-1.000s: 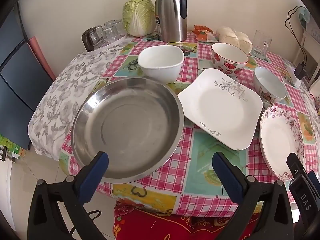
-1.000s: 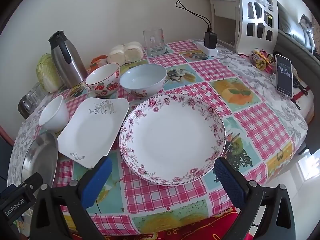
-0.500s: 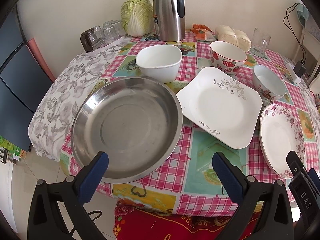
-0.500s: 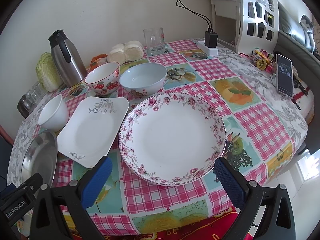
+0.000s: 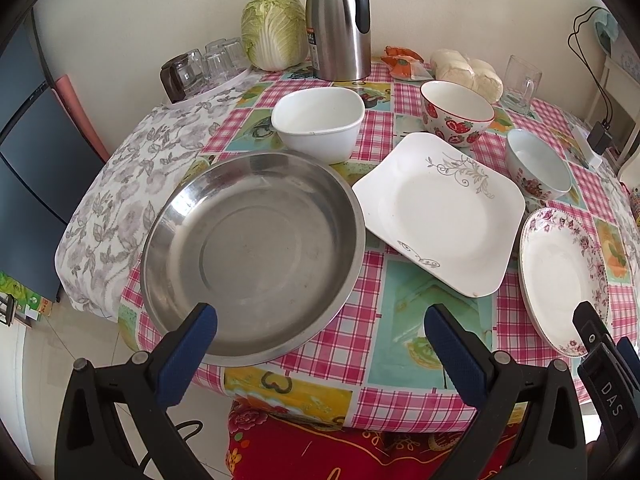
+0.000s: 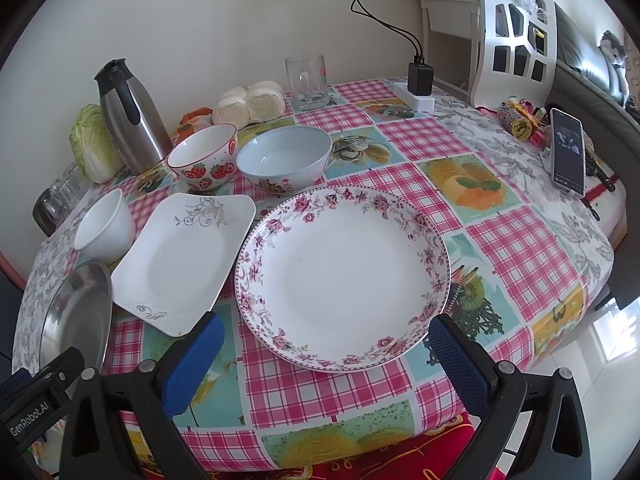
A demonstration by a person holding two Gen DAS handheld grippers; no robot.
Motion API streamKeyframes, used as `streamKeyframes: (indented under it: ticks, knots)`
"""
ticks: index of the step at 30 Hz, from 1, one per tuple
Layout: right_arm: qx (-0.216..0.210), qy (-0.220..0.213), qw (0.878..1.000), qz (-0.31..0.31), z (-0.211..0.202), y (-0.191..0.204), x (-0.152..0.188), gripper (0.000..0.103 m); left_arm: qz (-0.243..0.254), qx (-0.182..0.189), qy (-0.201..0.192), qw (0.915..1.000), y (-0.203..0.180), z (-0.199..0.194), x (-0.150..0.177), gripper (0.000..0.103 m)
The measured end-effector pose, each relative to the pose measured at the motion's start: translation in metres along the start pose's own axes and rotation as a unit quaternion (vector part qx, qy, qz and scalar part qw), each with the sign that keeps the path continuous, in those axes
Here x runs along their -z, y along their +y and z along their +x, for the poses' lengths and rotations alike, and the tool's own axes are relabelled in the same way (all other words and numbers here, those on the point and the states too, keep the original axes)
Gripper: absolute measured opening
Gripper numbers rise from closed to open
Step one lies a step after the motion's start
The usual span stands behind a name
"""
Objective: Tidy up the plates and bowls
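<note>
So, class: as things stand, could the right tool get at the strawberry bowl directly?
Probably not directly. The right tool stands open at the table's near edge, and the floral plate lies between it and the strawberry bowl; it would have to reach over that plate.

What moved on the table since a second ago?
Nothing on the table moved. Both cameras crept slightly toward the table, so the left gripper and right gripper edged closer, both open and empty. The steel pan, square plate, flowered plate and bowls stayed put.

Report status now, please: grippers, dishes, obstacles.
Left gripper open before round steel pan. Right gripper open before round floral-rimmed plate. Nothing stacked, nothing blocking.
</note>
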State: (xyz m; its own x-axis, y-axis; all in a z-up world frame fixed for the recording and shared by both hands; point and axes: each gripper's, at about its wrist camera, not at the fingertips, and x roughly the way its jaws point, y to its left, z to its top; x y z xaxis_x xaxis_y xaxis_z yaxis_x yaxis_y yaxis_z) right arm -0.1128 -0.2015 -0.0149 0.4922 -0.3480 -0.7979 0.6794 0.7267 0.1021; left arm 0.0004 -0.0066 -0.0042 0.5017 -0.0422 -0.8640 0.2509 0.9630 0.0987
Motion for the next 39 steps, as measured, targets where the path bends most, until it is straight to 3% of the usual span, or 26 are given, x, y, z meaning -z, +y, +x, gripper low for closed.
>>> streamKeyframes:
  ticks: [39]
  knots:
    - [0.005, 0.002, 1.0, -0.004, 0.0015, 0.0006, 0.0015, 0.103, -0.014, 0.008, 0.007, 0.9998, 0.0059, 0.0039, -0.0013, 0.103]
